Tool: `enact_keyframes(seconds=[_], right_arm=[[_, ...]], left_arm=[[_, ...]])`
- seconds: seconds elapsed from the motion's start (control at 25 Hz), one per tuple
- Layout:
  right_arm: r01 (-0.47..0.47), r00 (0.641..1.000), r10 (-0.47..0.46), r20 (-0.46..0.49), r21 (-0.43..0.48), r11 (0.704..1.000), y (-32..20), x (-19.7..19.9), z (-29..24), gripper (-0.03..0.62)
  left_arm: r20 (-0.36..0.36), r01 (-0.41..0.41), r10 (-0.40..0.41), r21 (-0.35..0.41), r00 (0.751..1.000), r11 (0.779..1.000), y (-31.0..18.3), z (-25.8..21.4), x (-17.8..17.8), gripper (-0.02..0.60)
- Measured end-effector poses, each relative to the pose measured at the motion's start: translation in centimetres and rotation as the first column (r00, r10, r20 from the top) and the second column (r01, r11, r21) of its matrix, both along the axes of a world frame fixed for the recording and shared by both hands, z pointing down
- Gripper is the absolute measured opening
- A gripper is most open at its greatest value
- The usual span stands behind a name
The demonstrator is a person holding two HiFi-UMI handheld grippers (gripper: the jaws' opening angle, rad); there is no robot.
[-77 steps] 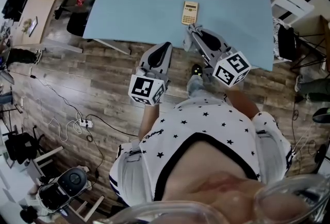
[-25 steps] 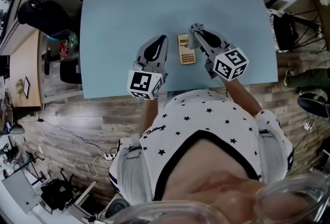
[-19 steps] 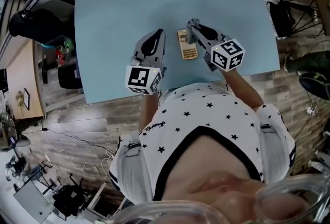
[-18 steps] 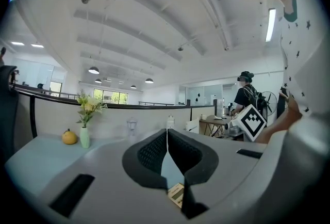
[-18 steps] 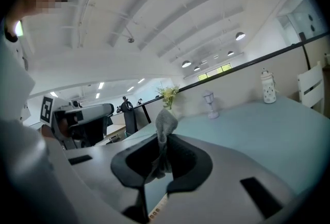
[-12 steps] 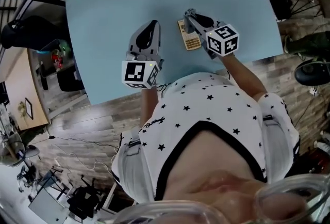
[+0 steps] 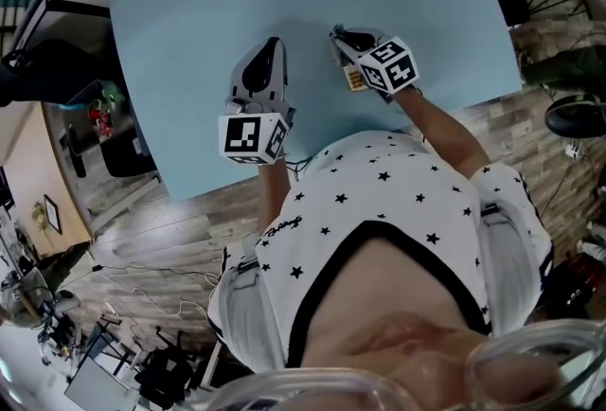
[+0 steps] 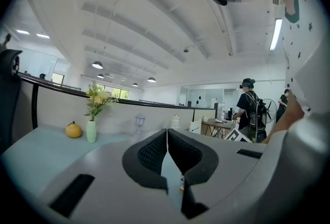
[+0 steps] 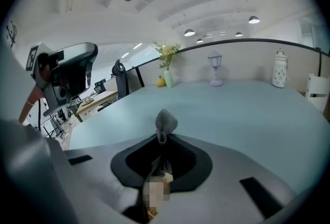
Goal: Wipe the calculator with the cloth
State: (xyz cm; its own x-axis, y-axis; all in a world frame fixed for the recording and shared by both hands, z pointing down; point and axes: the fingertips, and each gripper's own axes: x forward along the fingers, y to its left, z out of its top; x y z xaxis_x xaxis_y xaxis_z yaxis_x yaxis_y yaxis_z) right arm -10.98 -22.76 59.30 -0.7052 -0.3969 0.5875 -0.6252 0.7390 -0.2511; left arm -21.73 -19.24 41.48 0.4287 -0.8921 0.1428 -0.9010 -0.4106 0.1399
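A grey cloth (image 9: 166, 122) is held pinched in the right gripper (image 9: 162, 139) over the calculator (image 7: 352, 78). The left gripper (image 8: 167, 134) is closed on nothing. Wiping is judged barely begun.

The cloth (image 9: 166, 122), small and grey, is sticking up in a crumpled tuft just past the tips of the right gripper (image 9: 162, 139), whose fingers (image 9: 130, 161) are pinching its lower part between them. The calculator (image 7: 352, 78), tan and flat, is lying with its keys showing directly under those fingers (only a sliver is peeking out in the head view).
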Motion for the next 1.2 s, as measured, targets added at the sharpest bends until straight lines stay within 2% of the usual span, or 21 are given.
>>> enact_keyframes(seconds=[0.48, 0.76, 1.2], right_arm=[[0.031, 0.995, -0.035, -0.095, -0.041, 0.999, 0.5, 0.4, 2.7, 0.044], [-0.011, 0.994, 0.006, -0.113, -0.043, 0.999, -0.1, 2.7, 3.1, 0.044], [-0.109, 0.987, 0.102, -0.124, -0.048, 0.993, -0.7, 6.8, 3.7, 0.044]], left_arm=[[-0.005, -0.003, 0.003, -0.007, 1.000, 1.000, -0.1, 0.0, -0.2, 0.031], [-0.021, -0.015, 0.015, -0.010, 1.000, 1.000, 0.2, -0.4, 0.5, 0.031], [-0.001, -0.035, 0.035, -0.006, 0.999, 0.999, 0.8, -0.6, 1.9, 0.031]])
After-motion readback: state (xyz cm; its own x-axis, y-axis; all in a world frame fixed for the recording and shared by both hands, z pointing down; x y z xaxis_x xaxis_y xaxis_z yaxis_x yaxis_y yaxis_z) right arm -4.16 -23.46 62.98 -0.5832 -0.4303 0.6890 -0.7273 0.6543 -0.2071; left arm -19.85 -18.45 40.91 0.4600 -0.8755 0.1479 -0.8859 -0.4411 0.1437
